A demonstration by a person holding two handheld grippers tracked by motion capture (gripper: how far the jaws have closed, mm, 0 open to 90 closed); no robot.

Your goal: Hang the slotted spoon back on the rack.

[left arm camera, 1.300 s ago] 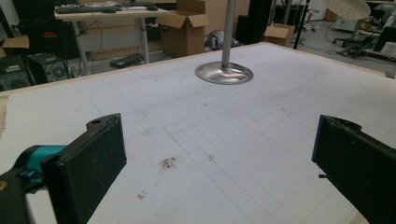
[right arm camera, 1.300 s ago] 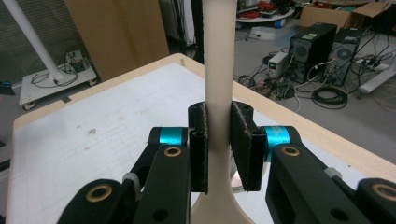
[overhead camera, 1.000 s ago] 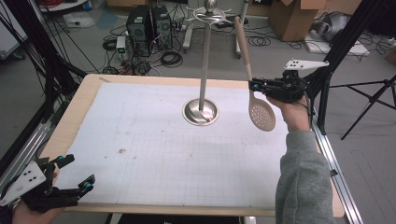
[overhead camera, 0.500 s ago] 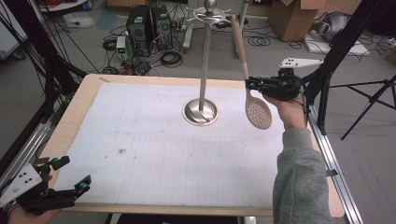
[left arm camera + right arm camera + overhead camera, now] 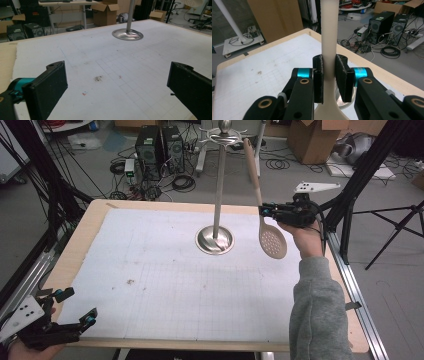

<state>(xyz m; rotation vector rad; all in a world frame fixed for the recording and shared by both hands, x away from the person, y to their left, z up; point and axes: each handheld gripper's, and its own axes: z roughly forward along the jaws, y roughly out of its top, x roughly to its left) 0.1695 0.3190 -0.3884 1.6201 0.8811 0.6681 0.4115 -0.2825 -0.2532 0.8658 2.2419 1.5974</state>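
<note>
A pale slotted spoon (image 5: 272, 239) hangs in the air over the right side of the desk (image 5: 85, 227), bowl downward and handle pointing up toward the top of a metal stand (image 5: 215, 239). The perforated bowl sits just right of the stand's round base, clear of the white gridded sheet (image 5: 165, 285) that covers the desk. The right gripper (image 5: 264, 210) clamps the spoon's handle just above the bowl; in the right gripper view its two black jaws press flat against either side of the handle (image 5: 328, 50). The person's right hand (image 5: 305, 237) holds this gripper from the desk's right edge, grey sleeve (image 5: 320, 315) below it.

The left gripper (image 5: 76, 306) rests low at the desk's near left corner, its jaws spread wide with nothing between them. In the left gripper view they frame bare sheet and a few small dark specks (image 5: 98, 78). Beyond the far edge, computer towers (image 5: 160, 145) and cables lie on the floor.
</note>
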